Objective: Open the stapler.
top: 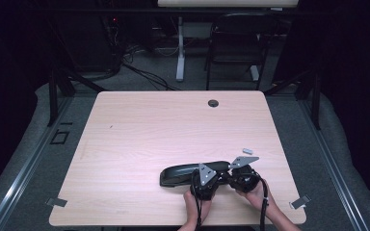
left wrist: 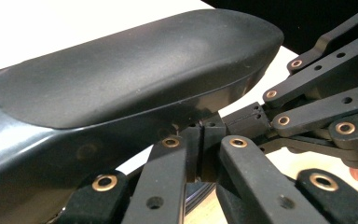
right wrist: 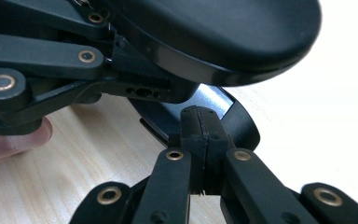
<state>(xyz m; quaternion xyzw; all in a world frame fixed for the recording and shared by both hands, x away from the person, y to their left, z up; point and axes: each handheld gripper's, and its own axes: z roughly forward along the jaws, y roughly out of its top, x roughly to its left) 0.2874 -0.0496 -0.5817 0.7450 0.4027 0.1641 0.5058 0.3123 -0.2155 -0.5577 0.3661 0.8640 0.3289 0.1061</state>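
A black stapler (top: pixel 180 174) lies near the table's front edge, its long axis running left to right. Both grippers meet at its right end. My left gripper (top: pixel 216 173) is shut, jaws pressed flat together with nothing between them. In the left gripper view its tips (left wrist: pixel 203 130) sit just under the stapler's raised top arm (left wrist: pixel 121 84). My right gripper (top: pixel 228 172) is shut too. In the right gripper view its tips (right wrist: pixel 198 119) stand right in front of the stapler's base (right wrist: pixel 216 100), below the top arm (right wrist: pixel 223 32). The two grippers' tips nearly touch each other.
A small pale oblong piece (top: pixel 247 150) lies just behind the right gripper. A round cable hole (top: pixel 213 103) marks the table's far edge. Metal clips (top: pixel 56 202) (top: pixel 299 202) sit at the front corners. A chair (top: pixel 236 43) stands beyond the table.
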